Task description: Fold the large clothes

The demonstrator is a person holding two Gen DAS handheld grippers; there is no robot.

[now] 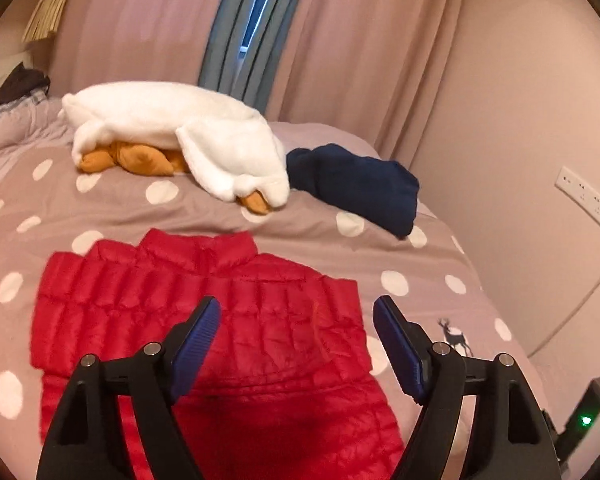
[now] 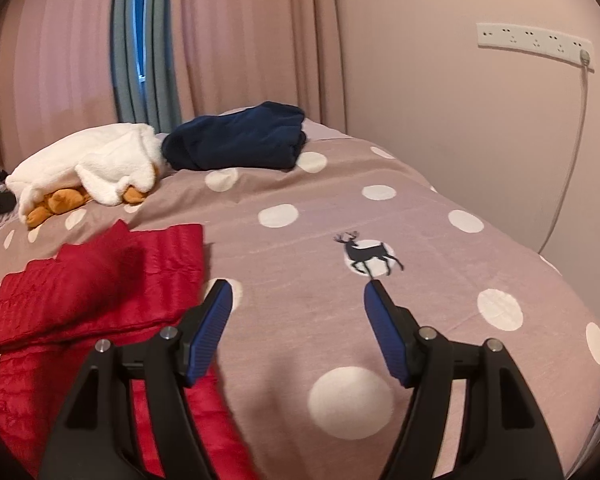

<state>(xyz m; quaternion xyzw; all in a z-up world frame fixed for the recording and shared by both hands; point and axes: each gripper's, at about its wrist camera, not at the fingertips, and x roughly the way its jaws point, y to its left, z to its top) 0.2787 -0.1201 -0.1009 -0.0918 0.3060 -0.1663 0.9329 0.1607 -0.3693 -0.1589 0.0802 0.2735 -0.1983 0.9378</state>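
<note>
Red jacket (image 1: 204,320) lies on bed (image 2: 300,240) (both tongs empty, spread wide)

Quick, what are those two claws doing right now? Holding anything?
Left claw: open, holding nothing, above the red jacket.
Right claw: open, holding nothing, over the bedspread.

- Left gripper (image 1: 296,312): it is pointing forward and somewhat downward, its two black arms spreading wide apart; the ribbed blue pads (image 1: 198,346) are facing each other across a clear gap, pressing on nothing.
- Right gripper (image 2: 298,296): it is tilting downward at a similar angle, jaws standing well apart; its blue pads (image 2: 210,330) are gripping nothing, and nothing is lying between them.
- Neither hand nor sleeve is showing in either view.
</note>
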